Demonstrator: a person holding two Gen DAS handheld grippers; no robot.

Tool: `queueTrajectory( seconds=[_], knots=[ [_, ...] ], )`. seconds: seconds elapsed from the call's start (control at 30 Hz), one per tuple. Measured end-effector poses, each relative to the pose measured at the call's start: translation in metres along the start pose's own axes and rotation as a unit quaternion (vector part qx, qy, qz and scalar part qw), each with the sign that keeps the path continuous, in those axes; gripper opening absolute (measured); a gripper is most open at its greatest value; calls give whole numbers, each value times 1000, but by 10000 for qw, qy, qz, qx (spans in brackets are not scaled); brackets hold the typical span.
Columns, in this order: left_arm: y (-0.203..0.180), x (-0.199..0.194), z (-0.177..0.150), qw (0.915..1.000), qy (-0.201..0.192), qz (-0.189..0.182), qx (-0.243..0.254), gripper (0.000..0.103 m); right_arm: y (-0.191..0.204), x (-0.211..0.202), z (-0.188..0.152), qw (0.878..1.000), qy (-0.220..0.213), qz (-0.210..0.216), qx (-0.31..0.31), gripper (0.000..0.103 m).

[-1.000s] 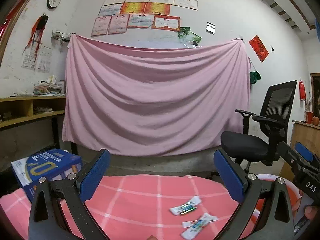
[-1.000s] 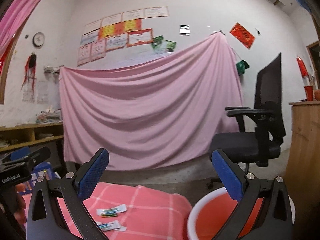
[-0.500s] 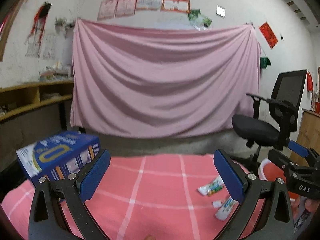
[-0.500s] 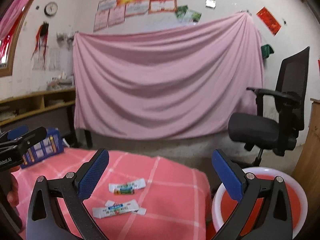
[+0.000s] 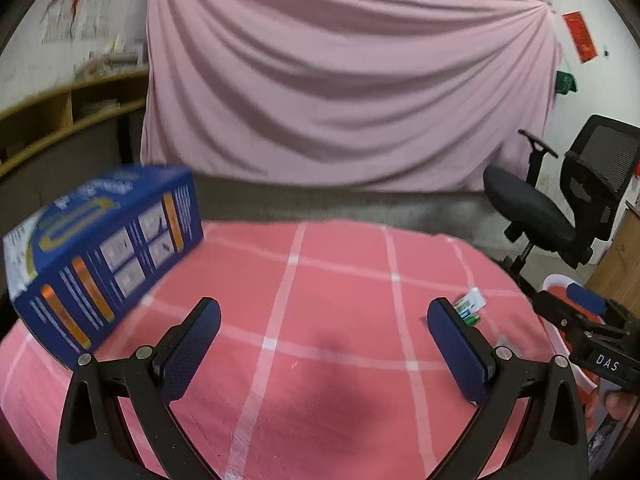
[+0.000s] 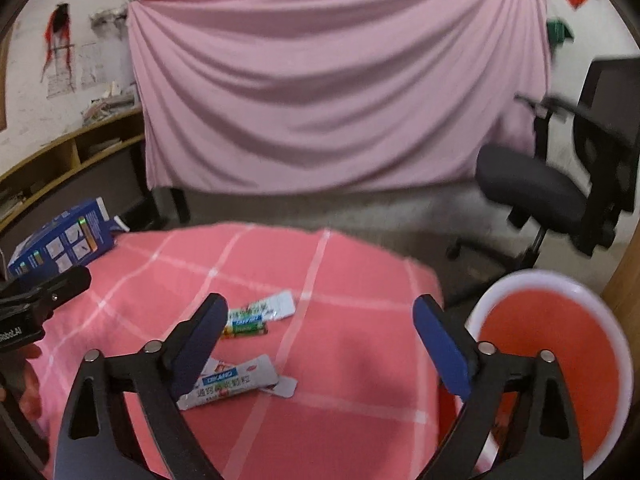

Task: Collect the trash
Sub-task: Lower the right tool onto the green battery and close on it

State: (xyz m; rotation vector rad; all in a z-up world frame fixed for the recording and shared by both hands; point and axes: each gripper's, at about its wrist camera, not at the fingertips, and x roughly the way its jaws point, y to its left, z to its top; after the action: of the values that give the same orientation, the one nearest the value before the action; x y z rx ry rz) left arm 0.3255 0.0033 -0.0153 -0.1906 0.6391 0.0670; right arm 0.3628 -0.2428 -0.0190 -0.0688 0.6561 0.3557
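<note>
Two flat wrappers lie on the pink checked tablecloth (image 6: 352, 344): a green and white wrapper (image 6: 260, 314) and a white and blue sachet (image 6: 230, 386) nearer me. My right gripper (image 6: 320, 344) is open and empty above them, its left finger over their left ends. A red bin with a white rim (image 6: 552, 344) stands off the table's right edge. My left gripper (image 5: 324, 340) is open and empty above the cloth's middle. The green wrapper (image 5: 470, 306) shows by its right finger. The right gripper (image 5: 588, 320) appears at the right edge.
A blue carton (image 5: 100, 252) stands on the table's left part, also in the right wrist view (image 6: 60, 244). A black office chair (image 6: 560, 192) is beyond the bin. A pink sheet (image 5: 340, 92) hangs behind. Wooden shelves (image 5: 60, 120) run along the left wall.
Both grippers have tilted down and moved in over the table. The wrappers, carton and bin now look larger and nearer. Both stay open.
</note>
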Motion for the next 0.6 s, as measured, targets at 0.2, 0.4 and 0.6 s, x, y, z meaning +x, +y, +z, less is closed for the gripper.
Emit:
queueTrajectory(
  seconds=[0.2,0.4,0.6],
  knots=[
    [17,26,5,9962,732,-220,-428,100,18,28,0,9970,621,414,-181,77],
    [30,41,11,9912,1081,-334,-690,98,46,48,-3,9902,1072,585,-678,68],
    [23,44,19,9917,1105,-411,-521,93,46,62,-5,9865,1403,415,-736,55]
  ],
)
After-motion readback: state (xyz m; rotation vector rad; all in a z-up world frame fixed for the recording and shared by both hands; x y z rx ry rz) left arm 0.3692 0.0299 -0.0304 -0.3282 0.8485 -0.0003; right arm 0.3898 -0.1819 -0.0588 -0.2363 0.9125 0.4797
